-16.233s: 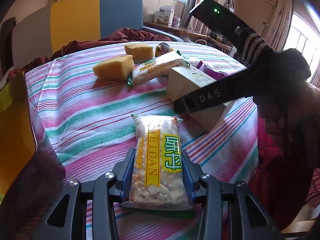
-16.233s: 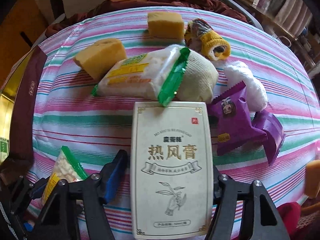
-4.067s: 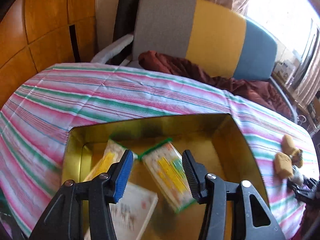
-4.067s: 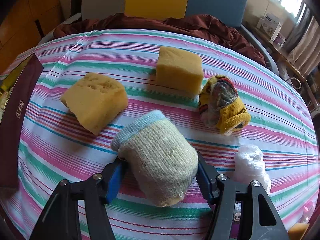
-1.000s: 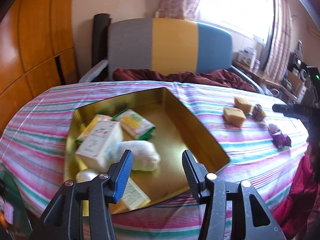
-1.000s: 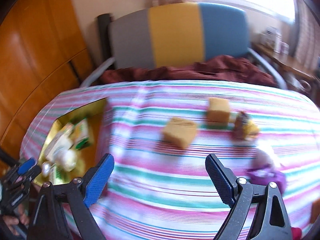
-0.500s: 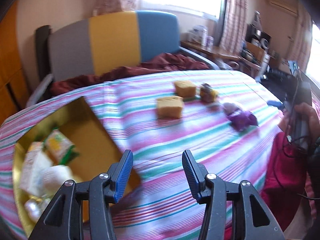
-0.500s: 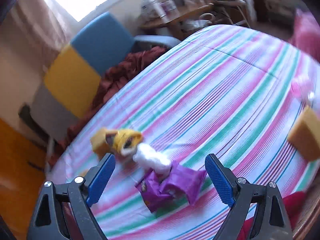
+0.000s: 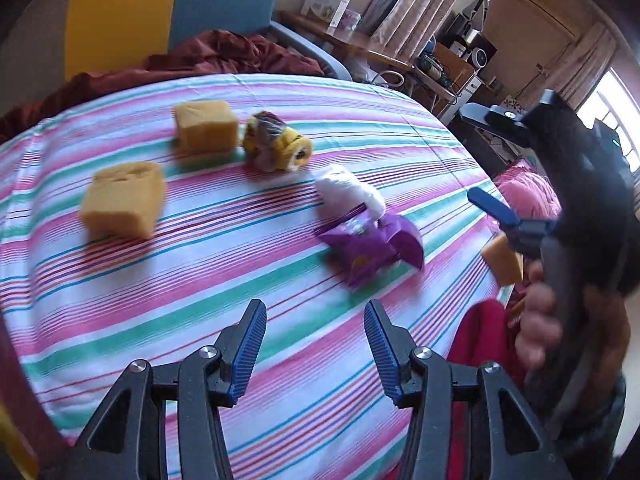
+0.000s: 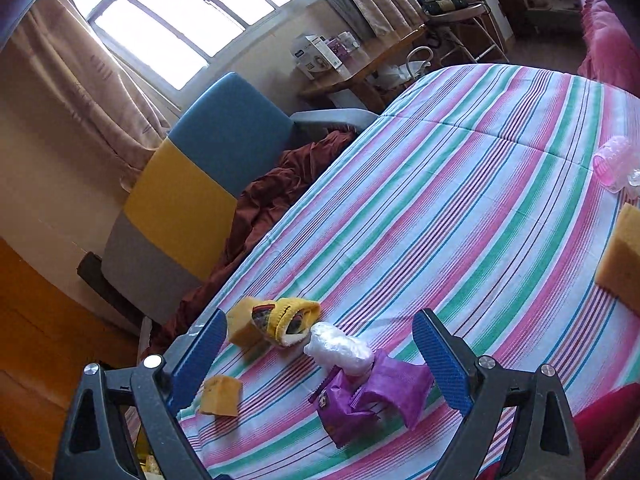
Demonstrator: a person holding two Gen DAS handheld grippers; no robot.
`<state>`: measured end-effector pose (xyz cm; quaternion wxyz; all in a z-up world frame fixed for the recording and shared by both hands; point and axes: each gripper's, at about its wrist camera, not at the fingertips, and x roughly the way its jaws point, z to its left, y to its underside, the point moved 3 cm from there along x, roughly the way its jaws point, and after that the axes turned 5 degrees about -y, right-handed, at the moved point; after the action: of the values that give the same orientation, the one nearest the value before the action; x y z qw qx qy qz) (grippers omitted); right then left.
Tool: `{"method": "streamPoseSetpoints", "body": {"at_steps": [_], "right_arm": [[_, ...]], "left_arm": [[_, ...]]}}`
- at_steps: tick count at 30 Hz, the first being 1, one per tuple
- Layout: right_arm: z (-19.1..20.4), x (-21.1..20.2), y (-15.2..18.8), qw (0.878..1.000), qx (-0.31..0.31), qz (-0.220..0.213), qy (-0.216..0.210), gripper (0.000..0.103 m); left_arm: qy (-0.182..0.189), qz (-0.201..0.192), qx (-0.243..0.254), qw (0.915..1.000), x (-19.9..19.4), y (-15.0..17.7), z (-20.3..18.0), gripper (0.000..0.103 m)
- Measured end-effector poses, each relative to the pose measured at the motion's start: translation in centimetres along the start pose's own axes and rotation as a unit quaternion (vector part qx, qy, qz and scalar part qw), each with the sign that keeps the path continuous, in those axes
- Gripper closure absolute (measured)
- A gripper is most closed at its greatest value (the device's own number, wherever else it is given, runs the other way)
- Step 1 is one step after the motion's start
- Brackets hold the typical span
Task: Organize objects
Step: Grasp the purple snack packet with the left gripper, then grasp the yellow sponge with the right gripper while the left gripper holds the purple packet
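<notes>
On the striped tablecloth (image 9: 200,280) lie two yellow sponges (image 9: 122,204) (image 9: 206,128), a rolled yellow sock (image 9: 276,146), a white plastic bundle (image 9: 350,194) and purple snack packets (image 9: 370,250). My left gripper (image 9: 314,354) is open and empty above the cloth, short of the packets. My right gripper (image 10: 320,364) is open and empty, tilted, with the sock (image 10: 290,320), the white bundle (image 10: 340,348) and the purple packets (image 10: 372,400) between its jaws' line of sight. The right gripper also shows in the left wrist view (image 9: 496,210), held by a hand.
Another yellow sponge (image 10: 624,256) and a pink plastic item (image 10: 614,162) lie at the table's right side. A blue, yellow and grey chair (image 10: 192,188) with a maroon cloth (image 10: 280,192) stands behind the table. The gold tin's edge (image 9: 12,452) shows at lower left.
Both grippers have swung right, away from the gold tin, toward the sponges, sock and purple packets. Both stay open and empty.
</notes>
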<state>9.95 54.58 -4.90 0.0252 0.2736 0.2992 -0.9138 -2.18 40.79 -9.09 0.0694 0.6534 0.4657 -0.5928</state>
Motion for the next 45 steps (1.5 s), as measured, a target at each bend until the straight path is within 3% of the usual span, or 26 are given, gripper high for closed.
{"method": "streamPoseSetpoints", "body": {"at_steps": [7, 14, 23, 25, 28, 34, 38, 45], "right_arm": [[0.1, 0.3, 0.1, 1.0, 0.0, 0.004, -0.022, 0.008], [-0.2, 0.2, 0.1, 0.999, 0.014, 0.002, -0.045, 0.007], [0.1, 0.3, 0.2, 0.999, 0.006, -0.001, -0.04, 0.006], [0.1, 0.5, 0.2, 0.999, 0.004, 0.0, -0.036, 0.006], [0.2, 0.5, 0.2, 0.999, -0.002, -0.001, -0.034, 0.006], [0.5, 1.1, 0.5, 0.999, -0.019, 0.015, -0.025, 0.006], [0.8, 1.5, 0.9, 0.999, -0.029, 0.029, -0.013, 0.006], [1.4, 3.6, 2.0, 0.994, -0.056, 0.086, 0.025, 0.006]], "left_arm": [[0.016, 0.022, -0.061, 0.9978, 4.5, -3.7, -1.9, 0.051], [0.002, 0.047, -0.104, 0.9935, 8.6, -4.6, -2.5, 0.049], [-0.048, 0.041, -0.026, 0.9977, 9.0, -4.5, -4.3, 0.049], [-0.061, 0.025, 0.008, 0.9978, 8.7, -4.0, -4.6, 0.057], [-0.051, 0.007, 0.034, 0.9981, 7.4, -2.7, -3.8, 0.061], [-0.063, -0.033, 0.052, 0.9961, 2.9, 1.4, 0.7, 0.063], [-0.082, -0.061, 0.052, 0.9934, -0.3, 4.6, 3.9, 0.063], [-0.072, -0.09, 0.006, 0.9933, -2.5, 7.4, 7.4, 0.063]]}}
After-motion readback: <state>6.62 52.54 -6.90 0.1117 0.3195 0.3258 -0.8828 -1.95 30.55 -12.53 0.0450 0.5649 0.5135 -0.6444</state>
